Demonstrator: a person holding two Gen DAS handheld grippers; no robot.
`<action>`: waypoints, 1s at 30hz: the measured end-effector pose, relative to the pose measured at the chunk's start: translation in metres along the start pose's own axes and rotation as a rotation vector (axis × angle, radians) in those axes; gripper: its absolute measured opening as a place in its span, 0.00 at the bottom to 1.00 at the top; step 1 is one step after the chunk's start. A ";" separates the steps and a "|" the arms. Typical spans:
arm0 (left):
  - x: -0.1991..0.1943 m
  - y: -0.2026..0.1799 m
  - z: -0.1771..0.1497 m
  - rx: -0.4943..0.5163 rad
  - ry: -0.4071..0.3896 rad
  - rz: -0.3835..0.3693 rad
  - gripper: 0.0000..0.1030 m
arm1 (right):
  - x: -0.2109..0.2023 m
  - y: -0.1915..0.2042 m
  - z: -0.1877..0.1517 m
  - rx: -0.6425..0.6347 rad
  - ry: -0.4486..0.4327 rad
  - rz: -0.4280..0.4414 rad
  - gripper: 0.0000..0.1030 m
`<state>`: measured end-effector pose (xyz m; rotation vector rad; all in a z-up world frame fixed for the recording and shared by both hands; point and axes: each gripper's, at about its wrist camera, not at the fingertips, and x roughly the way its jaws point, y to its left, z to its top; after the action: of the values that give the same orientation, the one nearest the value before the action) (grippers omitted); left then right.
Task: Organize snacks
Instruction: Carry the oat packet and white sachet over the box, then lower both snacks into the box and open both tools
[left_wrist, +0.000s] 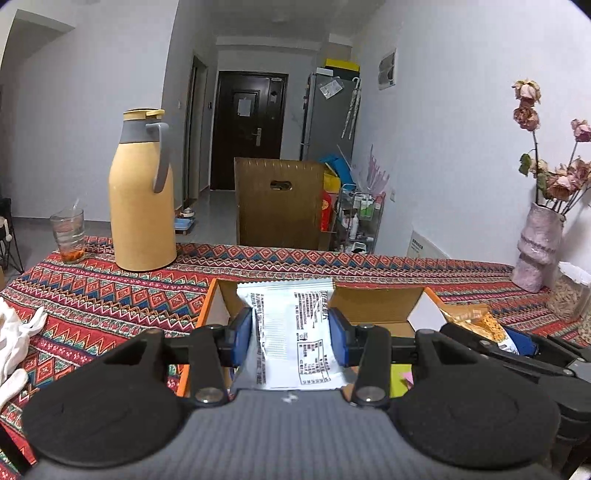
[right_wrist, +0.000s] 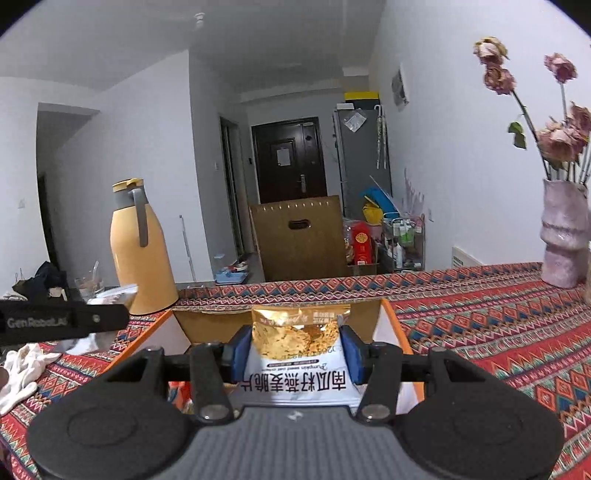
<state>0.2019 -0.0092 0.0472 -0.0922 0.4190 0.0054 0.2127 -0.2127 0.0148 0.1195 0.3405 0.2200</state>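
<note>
Currently I am holding one snack in each gripper above the open cardboard box (left_wrist: 373, 306) with orange sides, so by my reading the step in hand is carrying packets to or from that box; which way, I cannot tell. My left gripper (left_wrist: 291, 338) is pinching a white snack packet (left_wrist: 295, 332) across its width, its blue pads (left_wrist: 242, 334) pressing the packet's two side edges, jaws partly closed. My right gripper (right_wrist: 295, 352) is clamping a pumpkin-seed oat crisp packet (right_wrist: 295, 347), gold at the far end and white near me, jaws likewise partly closed on it. Both packets are hanging over the box mouth, not touching its flaps as far as I can judge. If the box is the goal, the next move is asking for lowering each packet past the upright back flap (right_wrist: 273, 325) before letting go, one at a time, since the two grippers are sitting close side by side. Room is generous over the patterned tablecloth (left_wrist: 110, 295); the yellow thermos (left_wrist: 142, 192) and drinking glass (left_wrist: 68, 236) are standing well to the left, the pink vase (right_wrist: 565, 236) to the far right, white gloves (right_wrist: 22, 369) near the left edge.
</note>
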 end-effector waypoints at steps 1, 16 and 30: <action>0.005 0.000 0.000 -0.001 0.003 0.004 0.43 | 0.004 0.001 -0.001 0.006 -0.004 -0.004 0.48; 0.051 0.011 -0.028 -0.026 0.115 -0.020 0.51 | 0.046 0.011 -0.034 -0.050 0.105 -0.034 0.49; 0.039 0.021 -0.024 -0.085 0.074 0.048 1.00 | 0.039 -0.008 -0.032 0.028 0.079 -0.075 1.00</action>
<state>0.2271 0.0094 0.0077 -0.1668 0.4947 0.0677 0.2388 -0.2086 -0.0281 0.1253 0.4256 0.1464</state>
